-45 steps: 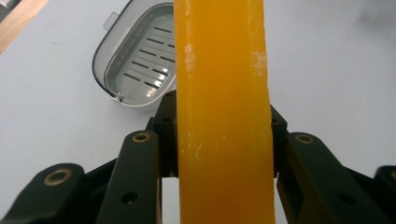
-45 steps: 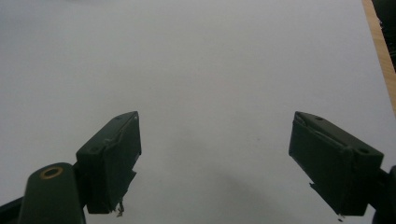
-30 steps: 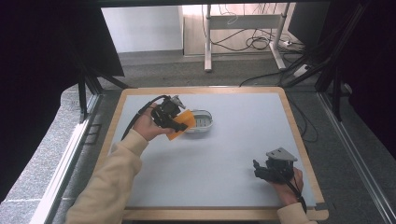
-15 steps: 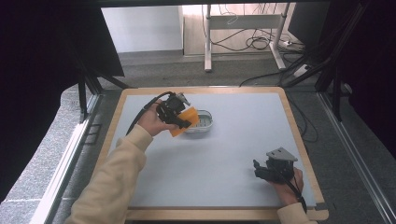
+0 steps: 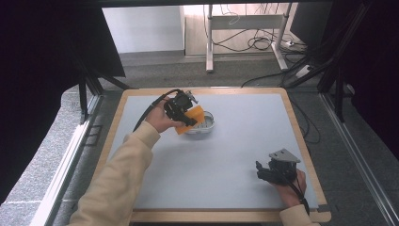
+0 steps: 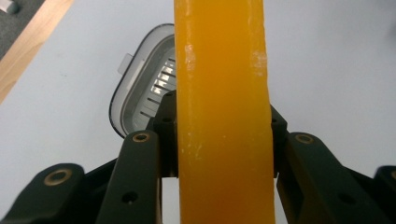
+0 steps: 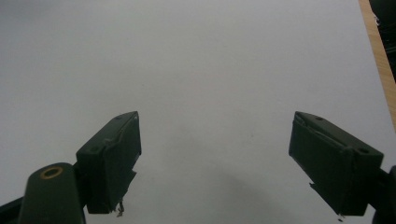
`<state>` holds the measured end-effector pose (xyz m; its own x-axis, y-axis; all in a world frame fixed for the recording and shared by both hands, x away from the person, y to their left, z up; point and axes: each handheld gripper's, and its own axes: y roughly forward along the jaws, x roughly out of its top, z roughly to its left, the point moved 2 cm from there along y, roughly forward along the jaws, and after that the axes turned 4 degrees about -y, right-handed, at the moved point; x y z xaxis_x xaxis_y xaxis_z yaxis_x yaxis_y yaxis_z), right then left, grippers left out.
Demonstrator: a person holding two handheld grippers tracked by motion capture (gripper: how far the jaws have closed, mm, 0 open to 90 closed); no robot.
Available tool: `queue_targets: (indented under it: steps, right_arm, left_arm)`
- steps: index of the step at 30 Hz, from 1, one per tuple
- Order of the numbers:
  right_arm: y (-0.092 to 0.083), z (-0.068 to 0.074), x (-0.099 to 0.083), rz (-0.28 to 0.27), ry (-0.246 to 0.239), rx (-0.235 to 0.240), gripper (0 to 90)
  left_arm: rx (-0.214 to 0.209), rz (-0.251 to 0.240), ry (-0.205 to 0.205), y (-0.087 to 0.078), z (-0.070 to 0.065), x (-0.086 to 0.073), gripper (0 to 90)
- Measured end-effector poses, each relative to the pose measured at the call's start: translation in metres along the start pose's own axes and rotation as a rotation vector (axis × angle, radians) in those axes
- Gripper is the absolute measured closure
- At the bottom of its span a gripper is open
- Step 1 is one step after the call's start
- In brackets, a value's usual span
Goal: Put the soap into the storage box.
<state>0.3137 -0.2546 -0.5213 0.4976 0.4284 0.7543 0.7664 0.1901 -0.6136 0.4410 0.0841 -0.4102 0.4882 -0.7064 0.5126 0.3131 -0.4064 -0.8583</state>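
Clamping an orange sponge (image 6: 223,116) edge-on, the left hand-held gripper (image 5: 182,109) holds it just above the grey soap dish (image 5: 203,125), which lies toward its four o'clock. Across the tabletop (image 5: 235,155), the right hand-held gripper (image 5: 269,172) rests wide open, holding nothing.

Only the dish (image 5: 206,123) seemingly interrupts the table (image 5: 235,155).

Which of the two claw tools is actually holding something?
The left gripper: its jaws clamp an orange block above the grey dish. The right gripper is open.
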Motion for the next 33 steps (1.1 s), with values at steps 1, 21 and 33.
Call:
queue_targets:
  steps: [1,21,33]
  right_arm:
    - [0.000,0.000,0.000,0.000,0.000,0.000,16.9]
    - [0.000,0.000,0.000,0.001,-0.005,0.005,17.0]
    - [0.001,0.001,0.000,0.005,-0.008,0.010,17.0]
  left_arm:
    - [-0.005,-0.001,0.002,0.000,0.001,0.001,62.2]
    - [-0.016,0.016,0.041,0.015,0.017,0.026,62.2]
    - [-0.051,0.038,0.055,0.031,0.032,0.026,62.2]
